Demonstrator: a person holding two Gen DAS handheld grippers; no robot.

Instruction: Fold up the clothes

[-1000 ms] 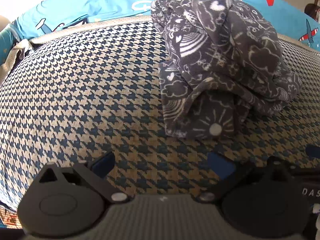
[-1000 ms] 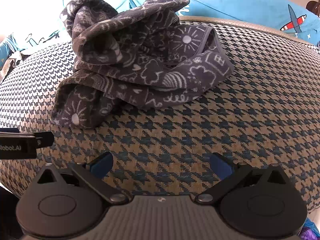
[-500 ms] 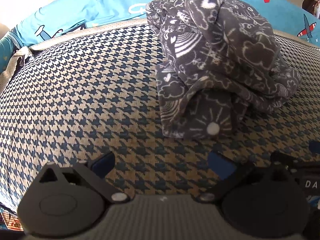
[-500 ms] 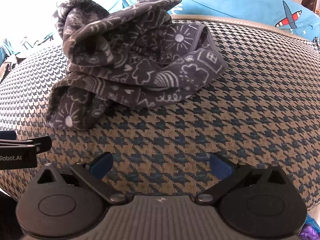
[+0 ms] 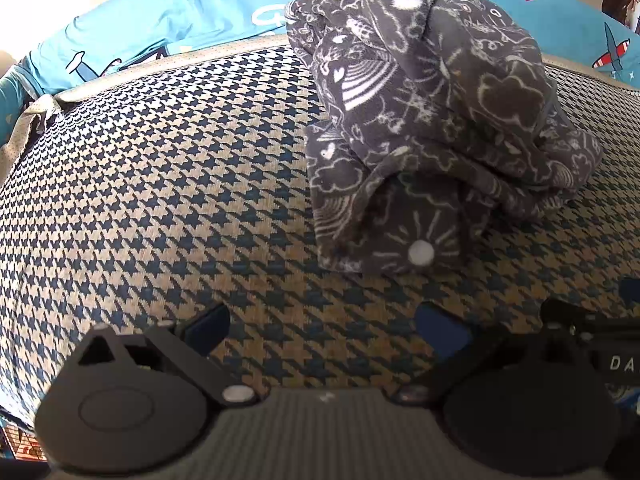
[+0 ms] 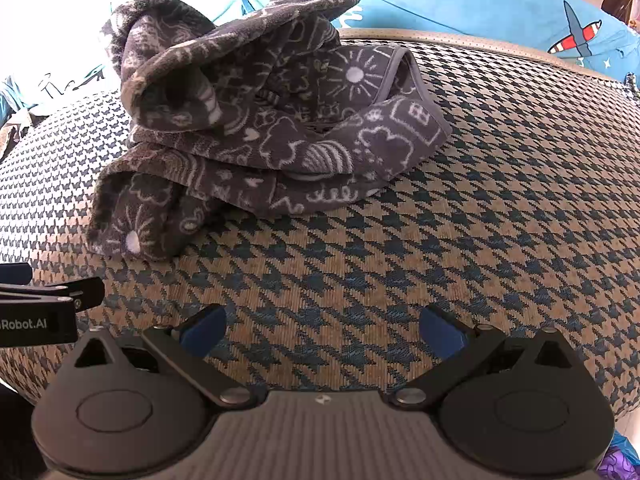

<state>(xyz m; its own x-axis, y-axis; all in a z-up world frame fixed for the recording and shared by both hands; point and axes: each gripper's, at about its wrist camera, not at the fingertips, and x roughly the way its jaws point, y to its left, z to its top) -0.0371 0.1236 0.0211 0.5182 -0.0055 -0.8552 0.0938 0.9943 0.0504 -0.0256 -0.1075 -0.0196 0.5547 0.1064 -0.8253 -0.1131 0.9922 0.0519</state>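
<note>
Both tongs wide open, empty, above houndstooth cushion.
Dark grey patterned garment (image 5: 432,120) lies bunched on the houndstooth cushion (image 5: 160,184), ahead-right of left tongs (image 5: 324,324), ahead-left of right tongs (image 6: 322,330). Neither touches it. Blue printed fabric (image 6: 480,4) behind the cushion.

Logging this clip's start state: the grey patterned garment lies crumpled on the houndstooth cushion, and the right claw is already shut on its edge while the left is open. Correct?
Not quite. The right claw is open too and holds nothing; the right wrist view shows bare houndstooth cushion between its fingers. The garment lies crumpled ahead, untouched. The left claw is open, as you said.
</note>
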